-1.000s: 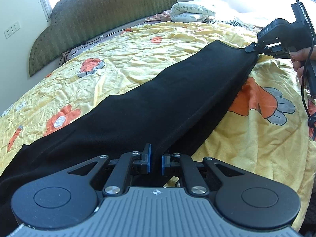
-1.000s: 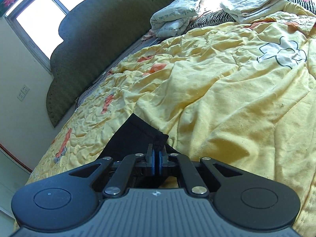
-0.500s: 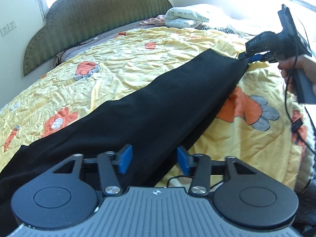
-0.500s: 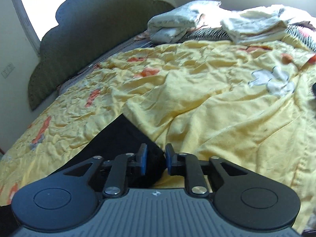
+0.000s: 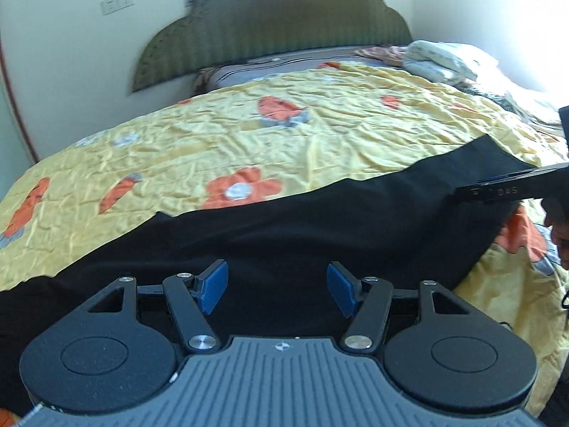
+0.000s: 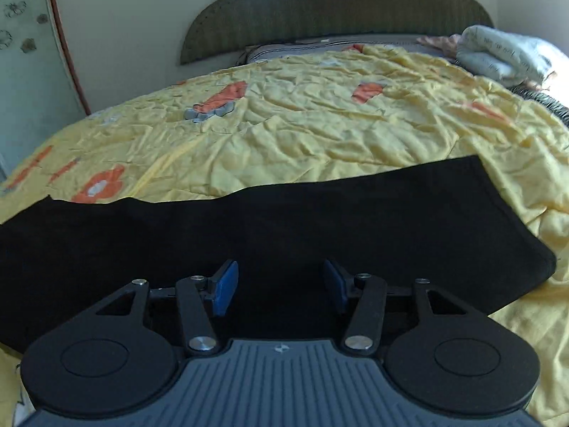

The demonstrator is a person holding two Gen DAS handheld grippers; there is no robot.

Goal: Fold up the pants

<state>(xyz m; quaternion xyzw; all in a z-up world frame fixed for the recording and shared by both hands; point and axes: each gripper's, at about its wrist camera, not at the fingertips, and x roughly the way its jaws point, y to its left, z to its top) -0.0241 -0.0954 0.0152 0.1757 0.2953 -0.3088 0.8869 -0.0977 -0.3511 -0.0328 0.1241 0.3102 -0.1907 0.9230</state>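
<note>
Yellow quilt (image 5: 220, 149) with orange flowers covers the bed ahead of both claws, and a scalloped green headboard (image 5: 270, 32) stands against the pale wall beyond it.

From the left wrist camera, wall sockets (image 5: 117, 1) sit up and to the left of the left gripper (image 5: 277, 293), beside the headboard. The black pants (image 5: 320, 235) lie flat on the quilt as a long band running from below the claw's left side across to its far right. The left gripper hangs over this cloth with its blue pads (image 5: 212, 286) well apart; its jaws have just been opening, and nothing is pinched between them, only the fabric lying underneath. Far to its right, at the frame edge, the right gripper (image 5: 498, 192) reaches in over the end of the pants. A folded white blanket (image 5: 444, 58) rests well ahead and to the right, near the headboard.

From the right wrist camera, a pants end lies to the claw's left and the other end, with a squared corner, just ahead to its right. The right gripper (image 6: 281, 286) hovers over the middle of the band, jaws spread and just having been opening, gripping nothing.
</note>
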